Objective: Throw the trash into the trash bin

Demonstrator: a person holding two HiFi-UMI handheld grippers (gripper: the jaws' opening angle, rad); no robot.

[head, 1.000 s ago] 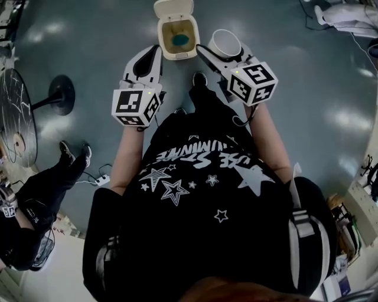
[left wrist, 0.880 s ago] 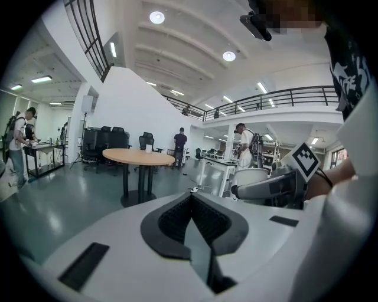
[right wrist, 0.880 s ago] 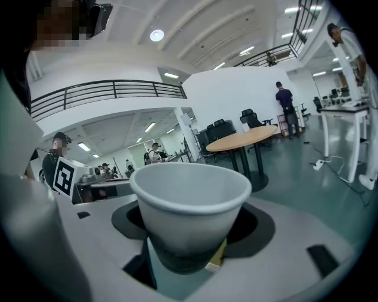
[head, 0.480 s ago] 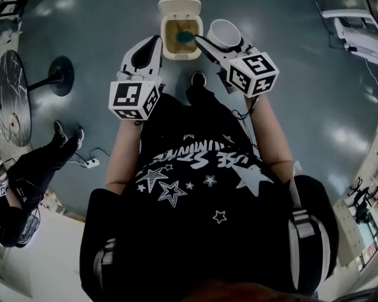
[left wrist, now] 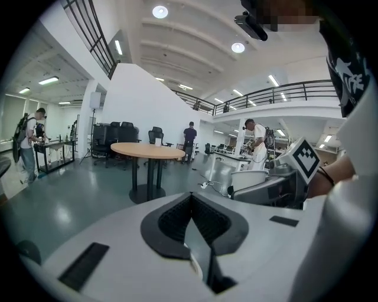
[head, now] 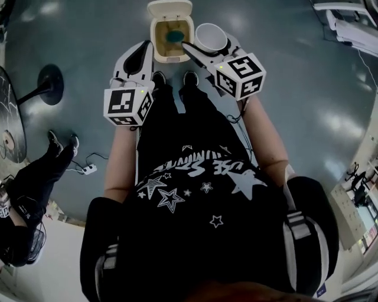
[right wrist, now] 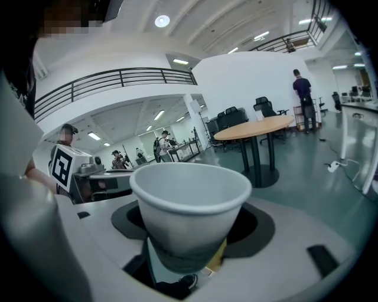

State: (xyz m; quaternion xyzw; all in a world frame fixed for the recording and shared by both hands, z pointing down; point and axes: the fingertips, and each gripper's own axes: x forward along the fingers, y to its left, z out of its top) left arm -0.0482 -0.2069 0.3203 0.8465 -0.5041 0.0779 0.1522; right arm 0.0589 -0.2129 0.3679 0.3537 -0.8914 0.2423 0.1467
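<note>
Down by the person's shoes [head: 190,78], both arms reach out in front and point a bit down. The left gripper [head: 145,49] has its jaws closed together with nothing between them. The right gripper [head: 207,43] squeezes a paper cup [head: 209,35] by its lower part, and the cup's mouth faces away from the hand.

The floor [head: 295,88] is shiny and grey-blue. It is in a big bright hall with a round wooden table [left wrist: 147,151] and a balcony rail [left wrist: 283,91] up high. Another person [head: 35,183] stands off to the left.

The trash bin [head: 155,41] is cream, its lid [head: 169,8] is flipped up, and something blue [head: 174,36] lies inside. The cup is white, looks empty and is not crushed. It is just beside the bin's right edge, not in it.
</note>
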